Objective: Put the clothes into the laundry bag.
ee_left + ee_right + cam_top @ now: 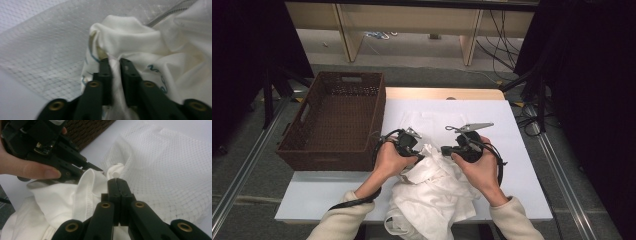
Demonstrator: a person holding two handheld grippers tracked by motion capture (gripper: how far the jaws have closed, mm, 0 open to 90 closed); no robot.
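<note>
Holding the white garment (pixel 432 192) at the table's (pixel 522 165) near edge, I am pinching its fold with my left gripper (pixel 114 63); my right gripper (pixel 117 182) is clenched on cloth. I should be pulling evenly toward the mesh bag (pixel 162 162).

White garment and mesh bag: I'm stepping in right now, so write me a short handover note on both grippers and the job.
Left hand-held gripper: shut on a fold of the white garment.
Right hand-held gripper: jaws pressed together at the garment's edge; whether cloth is caught between them cannot be told.
Things: the garment is bunched at the table's near edge, partly on the white mesh bag; the wicker basket stands at the left.
Done: garment gripped.
Left: probably getting it into the bag.
</note>
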